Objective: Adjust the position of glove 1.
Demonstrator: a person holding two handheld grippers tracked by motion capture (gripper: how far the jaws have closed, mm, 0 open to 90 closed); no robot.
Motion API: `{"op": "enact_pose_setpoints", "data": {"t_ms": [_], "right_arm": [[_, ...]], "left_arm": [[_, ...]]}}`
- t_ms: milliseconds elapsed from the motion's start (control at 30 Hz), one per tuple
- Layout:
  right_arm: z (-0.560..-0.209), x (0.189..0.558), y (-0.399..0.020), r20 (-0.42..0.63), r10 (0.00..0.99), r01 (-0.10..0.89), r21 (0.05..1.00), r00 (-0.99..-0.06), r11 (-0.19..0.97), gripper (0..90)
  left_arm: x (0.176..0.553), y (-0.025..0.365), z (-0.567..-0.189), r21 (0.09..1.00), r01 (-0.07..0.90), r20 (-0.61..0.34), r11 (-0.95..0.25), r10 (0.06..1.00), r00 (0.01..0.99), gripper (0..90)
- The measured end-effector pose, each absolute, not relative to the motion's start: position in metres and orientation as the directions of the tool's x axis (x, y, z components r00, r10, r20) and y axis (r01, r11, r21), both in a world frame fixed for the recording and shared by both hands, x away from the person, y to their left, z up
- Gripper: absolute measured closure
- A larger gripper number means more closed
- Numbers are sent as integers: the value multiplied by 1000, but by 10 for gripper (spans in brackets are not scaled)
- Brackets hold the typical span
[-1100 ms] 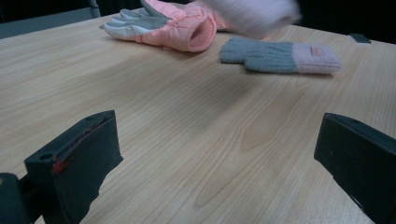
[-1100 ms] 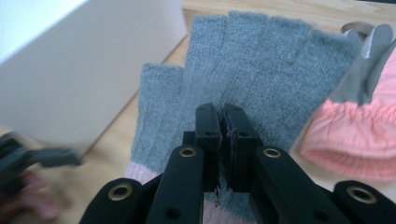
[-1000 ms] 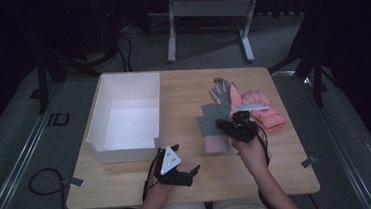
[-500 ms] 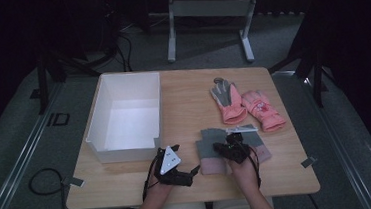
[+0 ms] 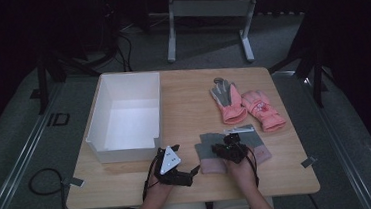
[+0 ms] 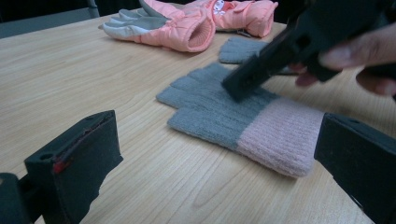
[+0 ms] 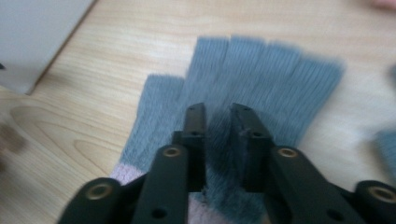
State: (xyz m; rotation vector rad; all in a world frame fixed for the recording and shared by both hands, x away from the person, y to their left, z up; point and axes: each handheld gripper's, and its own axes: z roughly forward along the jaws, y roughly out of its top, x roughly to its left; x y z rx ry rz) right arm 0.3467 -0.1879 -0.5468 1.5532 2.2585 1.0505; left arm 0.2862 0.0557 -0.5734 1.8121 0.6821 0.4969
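Observation:
A grey knit glove with a pink cuff (image 5: 208, 155) (image 6: 233, 119) (image 7: 275, 65) lies flat near the table's front edge. My right gripper (image 5: 218, 149) (image 7: 223, 109) points down onto its palm. The jaws have just been opening and stand a little apart, with a ridge of grey knit between them. That gripper (image 6: 261, 70) also rests on the glove in the left gripper view. A second grey glove (image 5: 255, 140) (image 6: 240, 49) lies just behind. My left gripper (image 5: 187, 158) (image 6: 219, 140) sits to the left of the glove, open and holding nothing.
A pair of pink padded gloves (image 5: 233, 104) (image 6: 180, 28) lies farther back on the right. An open white box (image 5: 124, 154) stands at the left of the table. A small pale tag (image 5: 240, 128) lies by the grey gloves.
The right gripper brought the grey glove down from beside the pink gloves to the table's front, where it now lies flat. The left gripper has stayed put.

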Motion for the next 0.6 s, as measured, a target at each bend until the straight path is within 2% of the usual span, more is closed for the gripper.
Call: {"op": "enact_pose_setpoints", "data": {"t_ms": [167, 367, 600], "right_arm": [[-521, 349, -205, 127, 866, 632, 736, -483, 244, 624], [-503, 356, -245, 32, 848, 579, 744, -529, 333, 623], [-497, 360, -294, -1, 836, 576, 724, -549, 380, 632]], "left_arm": [[287, 55, -573, 944, 214, 6, -251, 662, 750, 0], [286, 55, -574, 944, 214, 7, -251, 664, 748, 0], [286, 55, -574, 945, 209, 13, -253, 665, 746, 0]]}}
